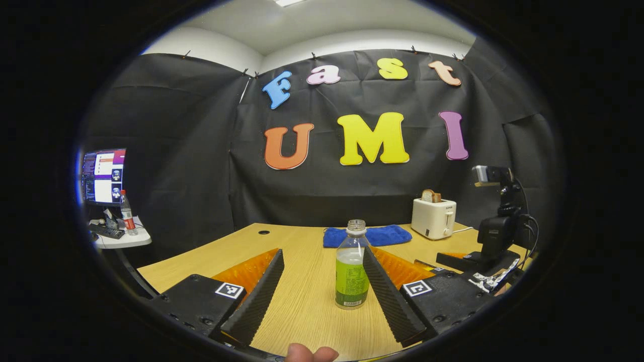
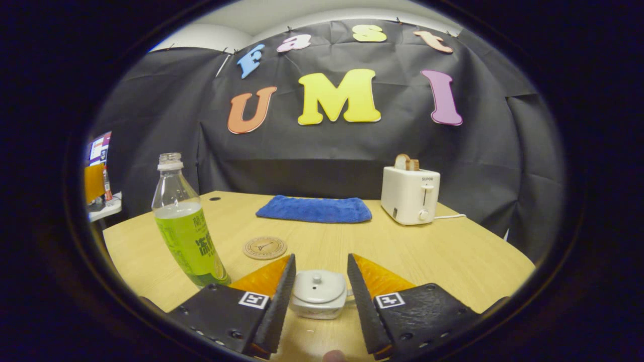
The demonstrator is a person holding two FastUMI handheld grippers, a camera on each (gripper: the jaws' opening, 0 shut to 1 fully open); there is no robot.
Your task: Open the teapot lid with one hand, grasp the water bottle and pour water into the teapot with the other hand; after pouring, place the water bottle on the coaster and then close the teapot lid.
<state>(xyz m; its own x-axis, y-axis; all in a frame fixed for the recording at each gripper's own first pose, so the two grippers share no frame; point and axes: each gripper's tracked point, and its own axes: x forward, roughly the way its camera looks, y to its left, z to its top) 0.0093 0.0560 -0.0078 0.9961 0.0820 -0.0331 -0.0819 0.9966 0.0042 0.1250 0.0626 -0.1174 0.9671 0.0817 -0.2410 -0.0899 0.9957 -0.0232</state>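
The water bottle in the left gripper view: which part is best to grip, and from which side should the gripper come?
Probably the labelled lower body of the water bottle, taken level from the front. It stands upright and uncapped, between the open fingers of the left gripper, close to the right finger. The body is round and wide; the neck is narrow.

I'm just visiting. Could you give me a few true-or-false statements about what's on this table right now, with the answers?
1. The bottle has no cap on. True.
2. The teapot has its lid off. False: the lid sits on it.
3. The bottle stands on the coaster. False: it stands on the table, beside the coaster.
4. Bread sticks out of the toaster. True.
5. The right gripper is open, with the teapot between its fingers. True.
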